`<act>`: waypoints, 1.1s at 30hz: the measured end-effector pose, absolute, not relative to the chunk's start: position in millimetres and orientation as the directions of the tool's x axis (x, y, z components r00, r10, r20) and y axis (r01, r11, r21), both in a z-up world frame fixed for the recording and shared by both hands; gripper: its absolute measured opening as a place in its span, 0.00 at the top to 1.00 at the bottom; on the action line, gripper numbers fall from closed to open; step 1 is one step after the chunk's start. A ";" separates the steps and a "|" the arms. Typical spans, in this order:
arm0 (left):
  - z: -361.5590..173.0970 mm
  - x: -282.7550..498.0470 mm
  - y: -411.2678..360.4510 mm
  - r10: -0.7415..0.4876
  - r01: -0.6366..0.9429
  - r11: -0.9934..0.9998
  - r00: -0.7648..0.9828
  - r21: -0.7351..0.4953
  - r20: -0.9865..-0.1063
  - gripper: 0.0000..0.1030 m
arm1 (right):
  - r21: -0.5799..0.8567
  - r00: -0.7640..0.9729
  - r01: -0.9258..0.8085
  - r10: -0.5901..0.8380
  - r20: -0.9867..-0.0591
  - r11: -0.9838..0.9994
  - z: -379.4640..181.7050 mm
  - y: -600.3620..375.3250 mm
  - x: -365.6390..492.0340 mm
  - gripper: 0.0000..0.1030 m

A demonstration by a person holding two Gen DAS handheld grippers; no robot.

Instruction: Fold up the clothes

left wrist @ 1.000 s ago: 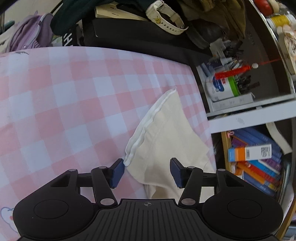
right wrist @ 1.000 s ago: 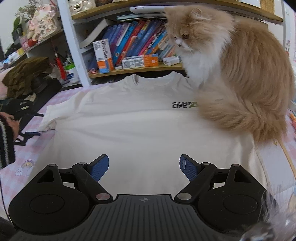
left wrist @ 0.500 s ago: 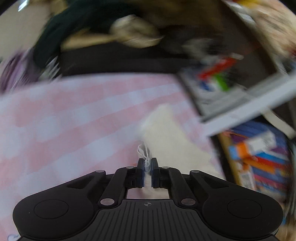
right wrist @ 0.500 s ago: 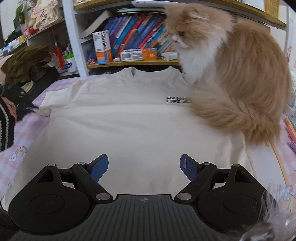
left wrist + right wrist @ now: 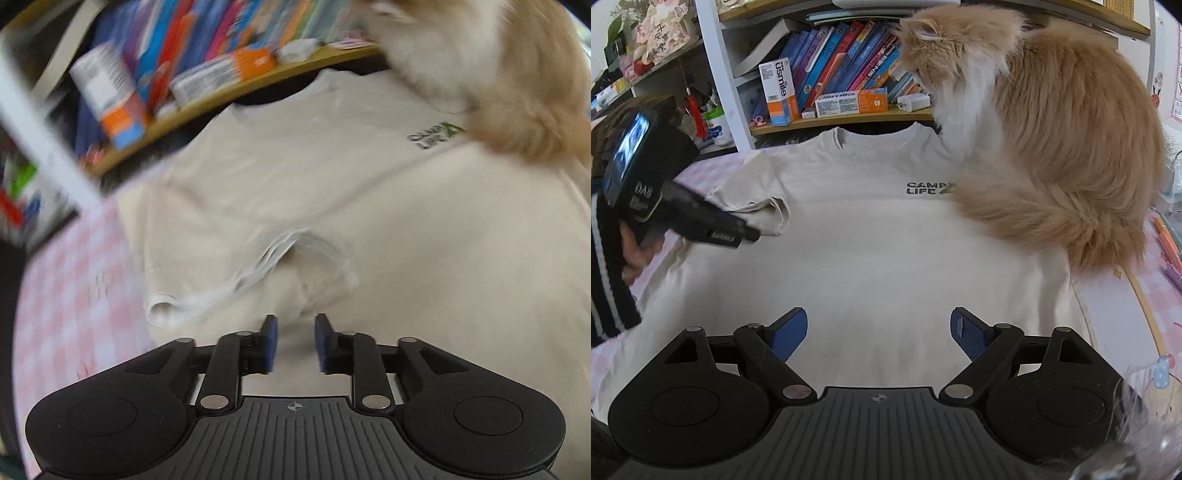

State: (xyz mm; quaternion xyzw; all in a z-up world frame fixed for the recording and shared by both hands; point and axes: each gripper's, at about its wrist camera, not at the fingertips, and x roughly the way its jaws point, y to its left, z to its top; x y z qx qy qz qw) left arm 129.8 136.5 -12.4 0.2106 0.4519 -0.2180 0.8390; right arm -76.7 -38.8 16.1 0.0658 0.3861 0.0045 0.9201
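While fluffy cat [image 5: 1045,147] sits on cream shirt [image 5: 871,258], left tongs [image 5: 294,343] part-open beside folded sleeve [image 5: 258,273]; right tongs [image 5: 879,336] wide open.

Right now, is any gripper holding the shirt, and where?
Nothing is held. The left gripper is open just behind the sleeve; the right gripper is open over the T-shirt.

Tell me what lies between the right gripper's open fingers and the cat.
Only bare cream T-shirt fabric. In the right wrist view, the stretch from the right gripper up to the cat holds nothing else; the cat's tail rests on the shirt.
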 end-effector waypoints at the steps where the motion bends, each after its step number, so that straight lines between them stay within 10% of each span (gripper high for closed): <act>1: -7.7 132.1 148.5 -0.197 0.514 0.850 0.510 0.113 -0.837 0.65 | 0.125 0.698 0.049 0.055 -0.714 0.991 15.0 -40.2 -77.5 0.18; 10: 10.9 159.6 196.1 -0.220 0.275 0.959 0.589 -0.063 -0.778 0.53 | 0.134 0.668 0.082 0.045 -0.743 0.988 6.4 -43.4 -76.4 0.19; 12: 10.0 166.7 195.1 -0.199 0.255 0.965 0.592 -0.053 -0.781 0.59 | 0.124 0.669 0.068 0.047 -0.742 0.990 7.0 -40.1 -76.9 0.19; 14: 9.2 173.8 194.1 -0.178 0.236 0.971 0.594 -0.042 -0.784 0.98 | 0.116 0.669 0.061 0.046 -0.742 0.991 7.7 -39.1 -79.3 0.19; 19: 26.1 183.6 179.1 -0.187 0.261 0.965 0.638 -0.018 -0.747 0.97 | 0.115 0.660 0.099 0.021 -0.751 0.988 5.9 -45.1 -83.1 0.19; 25: 42.8 228.1 135.5 -0.530 0.449 0.836 0.513 -0.316 -0.675 0.75 | 0.112 0.641 0.123 0.008 -0.768 0.986 3.5 -45.1 -83.9 0.19; 29: 50.7 231.0 183.8 -0.457 0.336 0.889 0.647 -0.311 -0.610 0.59 | 0.100 0.643 0.103 0.010 -0.765 0.990 3.1 -40.1 -87.5 0.19; 33: 21.5 248.2 237.2 -0.249 0.138 0.968 0.643 -0.211 -0.724 0.60 | 0.110 0.629 0.151 -0.010 -0.778 0.982 -1.5 -45.7 -90.1 0.19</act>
